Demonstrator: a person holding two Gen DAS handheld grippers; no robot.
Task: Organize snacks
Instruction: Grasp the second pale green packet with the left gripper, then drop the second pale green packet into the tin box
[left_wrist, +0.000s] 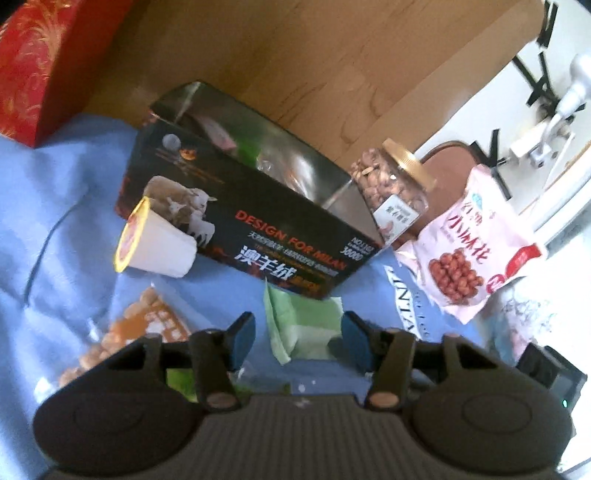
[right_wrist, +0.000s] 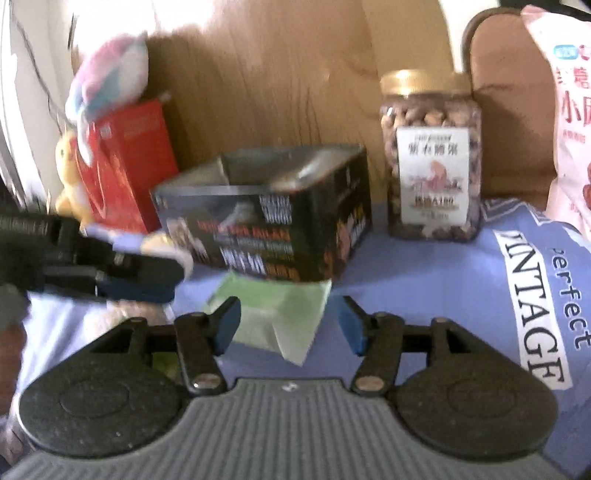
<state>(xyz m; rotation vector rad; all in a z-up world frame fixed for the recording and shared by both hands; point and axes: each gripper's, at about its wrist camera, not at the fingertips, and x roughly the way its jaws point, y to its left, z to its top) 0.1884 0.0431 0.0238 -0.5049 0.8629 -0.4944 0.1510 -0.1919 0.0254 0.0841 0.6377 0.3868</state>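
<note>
When seen along the left gripper (left_wrist: 299, 332), nearest of all: its two blue pads, standing well apart and pressing on nothing. Between them, but not touched by them, a flat green packet (left_wrist: 306, 314) lying on the blue cloth (left_wrist: 55, 221). A little to the left of the pads, an orange snack bag (left_wrist: 147, 325), partly hidden behind the gripper body. Further on, a white cup with yellow lid (left_wrist: 159, 243) lying on its side, leaning against the front wall of the black box (left_wrist: 258, 221). Open on top, this box, with some pink and green wrappers inside, too blurred to name. Just beside its right end, an upright jar of nuts (left_wrist: 391, 188) with a gold cap, and next to that a pink snack bag (left_wrist: 476, 251) standing tilted. Far left, a red box (left_wrist: 33, 74); behind everything, a wooden panel (left_wrist: 295, 55). When seen along the right gripper (right_wrist: 290, 325), the same picture from the other side: jaws wide, gripping nothing, the green packet between the pads and reaching to the foot of the black box. At the left edge, the fingers (right_wrist: 147, 293) of the left gripper pointing in toward the packet. Behind the red box, a soft plush toy (right_wrist: 107, 74), blurred.
</note>
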